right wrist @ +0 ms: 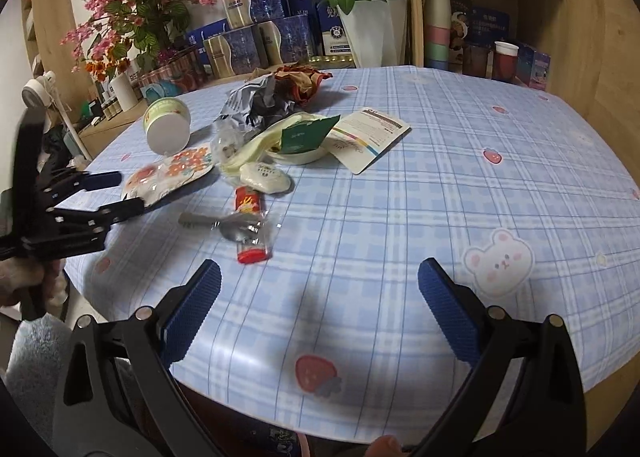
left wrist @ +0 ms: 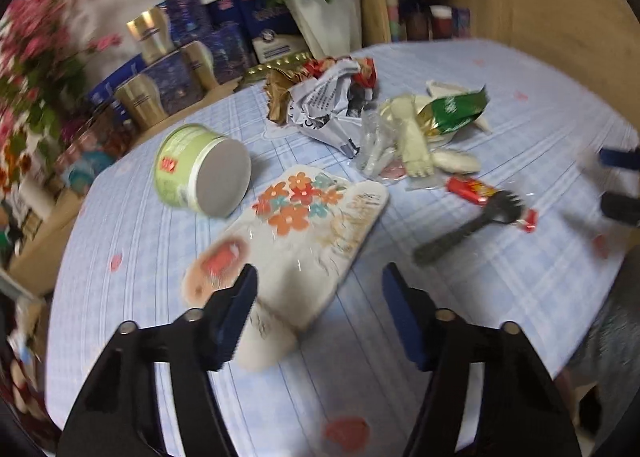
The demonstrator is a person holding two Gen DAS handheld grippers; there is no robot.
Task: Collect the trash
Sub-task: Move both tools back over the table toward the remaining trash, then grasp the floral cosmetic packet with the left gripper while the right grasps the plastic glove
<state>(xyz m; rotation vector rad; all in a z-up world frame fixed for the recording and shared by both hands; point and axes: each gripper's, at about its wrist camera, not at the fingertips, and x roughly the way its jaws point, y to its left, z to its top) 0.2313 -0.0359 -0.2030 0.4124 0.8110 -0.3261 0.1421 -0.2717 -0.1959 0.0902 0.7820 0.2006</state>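
The left tongs (left wrist: 320,293) were spread partway around a flowered wrapper (left wrist: 296,233), unpinched. The right tongs (right wrist: 320,293) were held wide, empty, angled down over the table (right wrist: 460,177).

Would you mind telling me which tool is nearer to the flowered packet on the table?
Left. The left tool sits right at the flowered packet, whose near end lies between its fingers. The right tool hovers over bare tablecloth, well apart from it.

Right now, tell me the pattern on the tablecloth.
Pale blue plaid with strawberries and a bear face on the tablecloth; clearest in the right wrist view.
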